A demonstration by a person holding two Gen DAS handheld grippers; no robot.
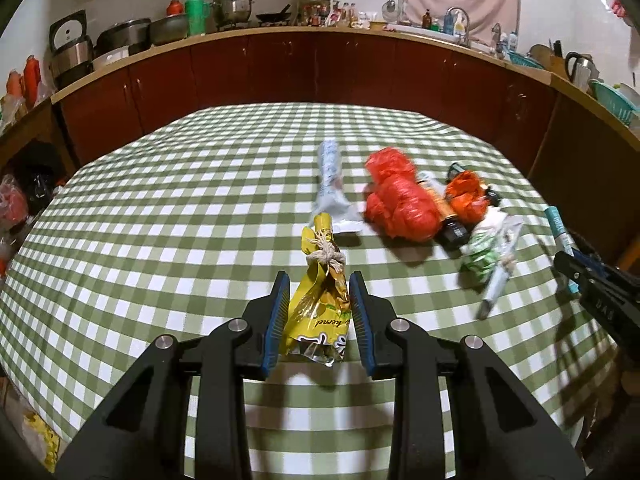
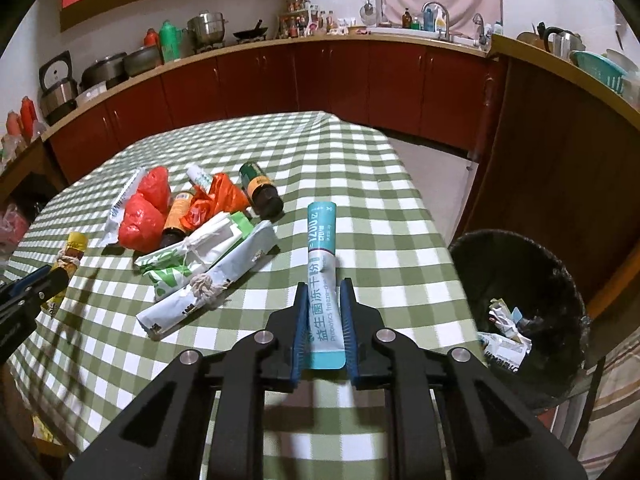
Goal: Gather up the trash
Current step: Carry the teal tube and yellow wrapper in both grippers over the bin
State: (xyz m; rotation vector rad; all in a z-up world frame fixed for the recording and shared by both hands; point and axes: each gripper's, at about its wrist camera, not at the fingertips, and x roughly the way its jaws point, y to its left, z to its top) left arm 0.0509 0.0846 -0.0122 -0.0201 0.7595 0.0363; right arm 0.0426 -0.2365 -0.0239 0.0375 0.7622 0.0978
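A yellow snack bag (image 1: 320, 312), tied round with pale string, sits between the blue pads of my left gripper (image 1: 319, 278), which is shut on it; its neck sticks out ahead over the checked table (image 1: 180, 208). My right gripper (image 2: 324, 285) is shut on a teal-and-white sachet stick (image 2: 322, 240) that points away from me above the cloth. More trash lies in a pile mid-table: red plastic bags (image 1: 396, 200), brown bottles (image 2: 260, 192) and white-green wrappers (image 2: 200, 256). In the right wrist view the left gripper (image 2: 52, 280) shows at the left edge.
A black bin (image 2: 472, 256) with crumpled paper inside stands low beside the table's right edge. Dark red cabinets (image 1: 280, 68) and a counter crowded with pots run behind the table. A white-blue wrapper (image 1: 330, 168) lies beyond the yellow bag.
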